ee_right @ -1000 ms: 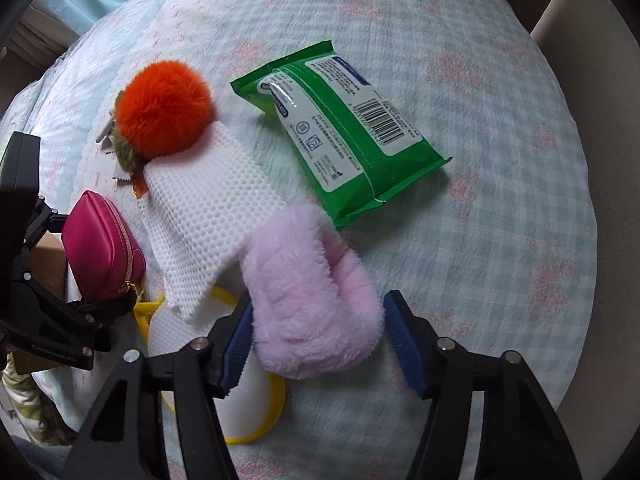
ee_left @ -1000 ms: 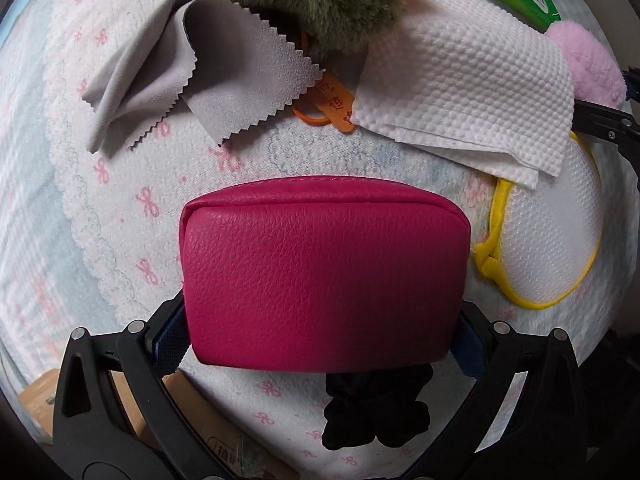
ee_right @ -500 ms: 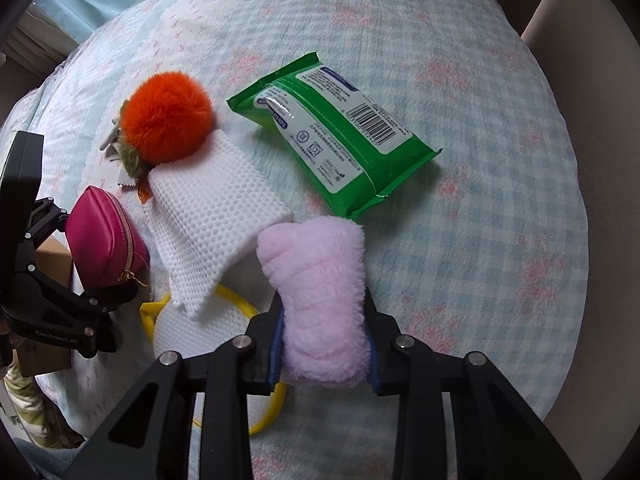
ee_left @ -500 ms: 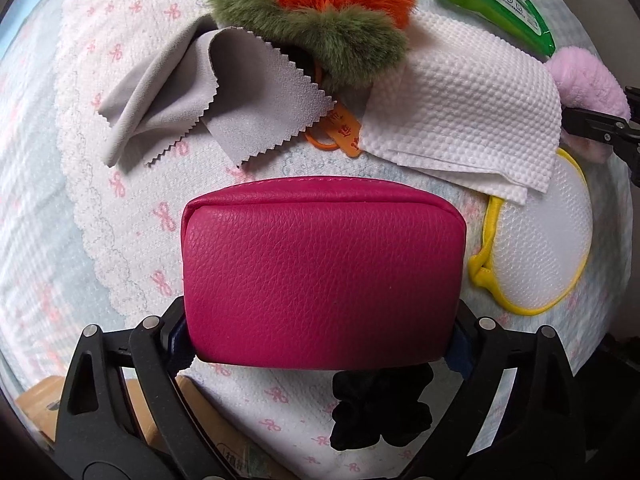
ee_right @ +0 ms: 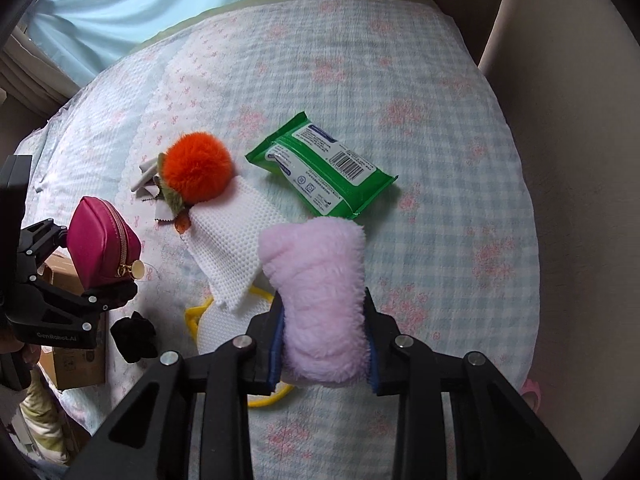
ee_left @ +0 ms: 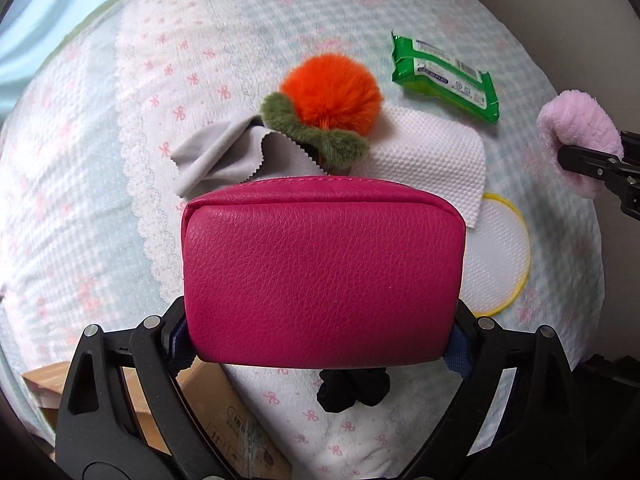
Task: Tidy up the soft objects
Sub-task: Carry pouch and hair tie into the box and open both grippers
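Observation:
My left gripper (ee_left: 320, 340) is shut on a magenta leather pouch (ee_left: 320, 272) and holds it above the bed; the pouch also shows in the right wrist view (ee_right: 102, 246). My right gripper (ee_right: 324, 344) is shut on a pink fluffy cloth (ee_right: 320, 296), lifted off the bed; the cloth also shows at the right edge of the left wrist view (ee_left: 580, 140). On the bed lie an orange and green pompom (ee_right: 196, 172), a white textured cloth (ee_right: 228, 248), a grey cloth (ee_left: 224, 156), a green wipes pack (ee_right: 324, 176), a yellow-rimmed mesh pad (ee_left: 496, 256) and a black scrunchie (ee_right: 134, 336).
The bed has a pale blue checked cover (ee_right: 440, 200) with a lace-edged bow-print cloth (ee_left: 152, 92) on it. A cardboard box (ee_left: 224, 420) sits beside the bed at the lower left. A beige wall (ee_right: 580, 160) borders the right side.
Both grippers have risen well above the bed. My right gripper closed on the pink cloth and lifted it. The pouch stayed gripped in the left.

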A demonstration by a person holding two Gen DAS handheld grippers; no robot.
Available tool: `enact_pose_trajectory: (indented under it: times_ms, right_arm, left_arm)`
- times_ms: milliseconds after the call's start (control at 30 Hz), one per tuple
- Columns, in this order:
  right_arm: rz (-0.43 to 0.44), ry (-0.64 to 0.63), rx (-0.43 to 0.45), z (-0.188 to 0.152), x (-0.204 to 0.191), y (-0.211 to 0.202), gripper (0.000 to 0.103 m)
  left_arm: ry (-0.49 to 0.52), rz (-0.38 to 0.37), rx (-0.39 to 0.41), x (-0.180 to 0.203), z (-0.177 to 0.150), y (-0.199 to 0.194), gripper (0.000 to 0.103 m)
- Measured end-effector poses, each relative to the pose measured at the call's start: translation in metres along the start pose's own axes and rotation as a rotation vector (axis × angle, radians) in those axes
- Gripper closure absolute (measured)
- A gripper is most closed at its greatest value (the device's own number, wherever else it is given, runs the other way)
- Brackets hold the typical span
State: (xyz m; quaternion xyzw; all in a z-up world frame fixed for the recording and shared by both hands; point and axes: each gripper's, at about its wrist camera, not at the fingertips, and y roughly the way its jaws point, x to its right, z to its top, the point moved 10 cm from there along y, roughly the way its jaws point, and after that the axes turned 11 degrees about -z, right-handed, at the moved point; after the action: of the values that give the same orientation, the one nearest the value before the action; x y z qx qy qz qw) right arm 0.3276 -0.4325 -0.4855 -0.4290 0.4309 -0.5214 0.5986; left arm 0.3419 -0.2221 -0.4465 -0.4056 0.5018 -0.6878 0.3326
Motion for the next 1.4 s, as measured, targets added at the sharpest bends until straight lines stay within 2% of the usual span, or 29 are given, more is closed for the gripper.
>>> enact_pose_trajectory:
  times_ms: [300, 500, 667, 833, 967, 1100, 1267, 1400]
  right_arm:
    - [-0.006, 0.003, 0.121, 0.000, -0.026, -0.082, 0.074]
    - [0.003, -0.049, 0.185, -0.001, -0.060, -0.140, 0.074]
    - [0.034, -0.104, 0.222, -0.001, -0.106, -0.178, 0.074]
    - [0.064, -0.167, 0.257, -0.005, -0.167, -0.204, 0.074]
    - [0.085, -0.199, 0.264, -0.011, -0.223, -0.213, 0.074]
    - [0.107, -0.207, 0.242, -0.018, -0.282, -0.211, 0.074]
    - [0.136, -0.196, 0.165, -0.032, -0.352, -0.185, 0.074]
    - [0.126, -0.185, 0.080, -0.045, -0.399, -0.146, 0.074]
  left_arm:
    - [-0.027, 0.020, 0.186, 0.030, -0.024, -0.106, 0.010]
    - [-0.062, 0.048, 0.283, 0.027, -0.045, -0.171, 0.010]
    - [-0.101, 0.079, 0.340, 0.005, -0.070, -0.223, 0.010]
    - [-0.155, 0.090, 0.376, -0.034, -0.108, -0.260, 0.010]
    - [-0.197, 0.094, 0.378, -0.081, -0.141, -0.272, 0.010]
    - [-0.211, 0.099, 0.338, -0.133, -0.174, -0.272, 0.010]
    - [-0.203, 0.093, 0.248, -0.194, -0.204, -0.248, 0.010]
    - [-0.172, 0.077, 0.148, -0.231, -0.223, -0.209, 0.010]
